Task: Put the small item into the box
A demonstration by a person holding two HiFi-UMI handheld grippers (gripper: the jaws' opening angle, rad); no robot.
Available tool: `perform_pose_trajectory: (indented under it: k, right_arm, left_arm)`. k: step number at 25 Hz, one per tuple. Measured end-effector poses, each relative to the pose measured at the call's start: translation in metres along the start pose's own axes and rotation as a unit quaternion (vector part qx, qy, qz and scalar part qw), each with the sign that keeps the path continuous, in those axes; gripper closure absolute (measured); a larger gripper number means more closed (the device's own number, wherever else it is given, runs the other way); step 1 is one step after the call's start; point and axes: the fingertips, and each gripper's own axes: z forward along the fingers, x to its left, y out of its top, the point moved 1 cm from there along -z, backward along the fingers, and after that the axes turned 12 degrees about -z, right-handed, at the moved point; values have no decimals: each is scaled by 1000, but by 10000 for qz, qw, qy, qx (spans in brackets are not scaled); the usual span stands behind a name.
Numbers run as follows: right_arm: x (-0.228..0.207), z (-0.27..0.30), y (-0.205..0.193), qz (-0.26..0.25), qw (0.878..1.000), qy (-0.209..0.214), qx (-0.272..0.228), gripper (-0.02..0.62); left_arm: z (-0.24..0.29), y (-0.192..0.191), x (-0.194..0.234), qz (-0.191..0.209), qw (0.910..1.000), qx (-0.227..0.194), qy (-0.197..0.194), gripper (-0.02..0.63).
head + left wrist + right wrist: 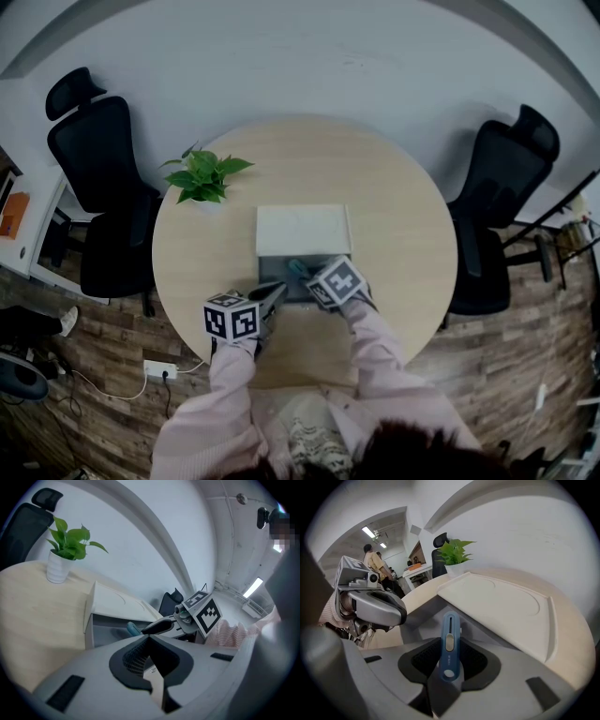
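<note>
A box with a grey inside (274, 270) sits open on the round wooden table (403, 225), its white lid (302, 230) lying flat behind it. My right gripper (302, 274) hangs over the box's front part, shut on a slim blue cutter-like item (449, 641) that points toward the lid (501, 606). The item's blue tip (132, 629) shows just above the grey inside in the left gripper view. My left gripper (272, 294) is at the box's front left corner, jaws together with nothing between them.
A potted green plant (204, 175) stands at the table's back left. Black office chairs stand at the left (103, 159) and right (497, 187). People (375, 564) stand far off in the room behind. A power strip (159, 369) lies on the wooden floor.
</note>
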Motion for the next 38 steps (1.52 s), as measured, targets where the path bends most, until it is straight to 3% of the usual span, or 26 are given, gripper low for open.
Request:
perform_pose_trajectory:
  k: [11,38]
  right_arm:
    - [-1,11,-3,-402,9980,186,458,469]
    - [4,27,-21,-351,9944,329,937,468]
  left_arm:
    - [1,-7,4,-108,9999,83,-4,597]
    - [1,-14,10,-279,9994,191,-11,597]
